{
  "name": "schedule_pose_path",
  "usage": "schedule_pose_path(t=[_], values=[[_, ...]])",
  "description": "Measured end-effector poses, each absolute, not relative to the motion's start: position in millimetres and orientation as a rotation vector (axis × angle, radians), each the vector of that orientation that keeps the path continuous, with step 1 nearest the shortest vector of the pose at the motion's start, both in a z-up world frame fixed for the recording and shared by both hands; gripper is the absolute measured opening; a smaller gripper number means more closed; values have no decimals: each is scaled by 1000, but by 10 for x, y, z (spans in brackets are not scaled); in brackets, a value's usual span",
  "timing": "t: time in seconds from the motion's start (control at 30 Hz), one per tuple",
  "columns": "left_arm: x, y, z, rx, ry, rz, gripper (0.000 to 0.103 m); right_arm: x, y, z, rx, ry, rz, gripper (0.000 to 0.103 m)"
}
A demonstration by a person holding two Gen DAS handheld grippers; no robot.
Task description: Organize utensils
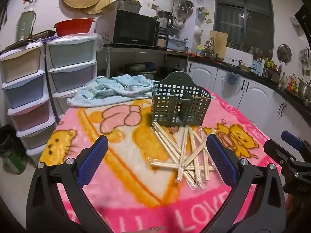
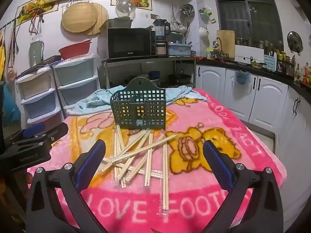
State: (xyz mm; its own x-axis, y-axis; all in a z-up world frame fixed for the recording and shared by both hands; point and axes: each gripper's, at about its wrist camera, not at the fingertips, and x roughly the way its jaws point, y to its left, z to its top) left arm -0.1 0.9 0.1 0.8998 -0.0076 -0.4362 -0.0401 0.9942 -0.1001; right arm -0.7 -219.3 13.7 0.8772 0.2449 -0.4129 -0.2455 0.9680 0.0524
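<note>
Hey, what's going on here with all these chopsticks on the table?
A person holds a gripper in each hand over a table covered by a pink cartoon blanket. A loose pile of wrapped wooden chopsticks lies in front of a dark green slotted holder, which looks empty. The left gripper and the right gripper are both open and hold nothing. No chopstick has been sorted into the holder yet. A light blue cloth lies crumpled behind it.

A home kitchen. Beyond the tool a microwave and a blender stand on a metal rack, with stacked plastic drawers to its left. To the right, white cabinets run under a dark worktop crowded with jars and sauce bottles; pot lids hang on the wall.
</note>
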Motion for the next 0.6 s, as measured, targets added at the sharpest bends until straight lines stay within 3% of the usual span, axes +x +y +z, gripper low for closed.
schedule_pose_path(t=[0.6], values=[[2,5,-4,-107,453,15,94,-6,-2183,133,-13,429,256,97]])
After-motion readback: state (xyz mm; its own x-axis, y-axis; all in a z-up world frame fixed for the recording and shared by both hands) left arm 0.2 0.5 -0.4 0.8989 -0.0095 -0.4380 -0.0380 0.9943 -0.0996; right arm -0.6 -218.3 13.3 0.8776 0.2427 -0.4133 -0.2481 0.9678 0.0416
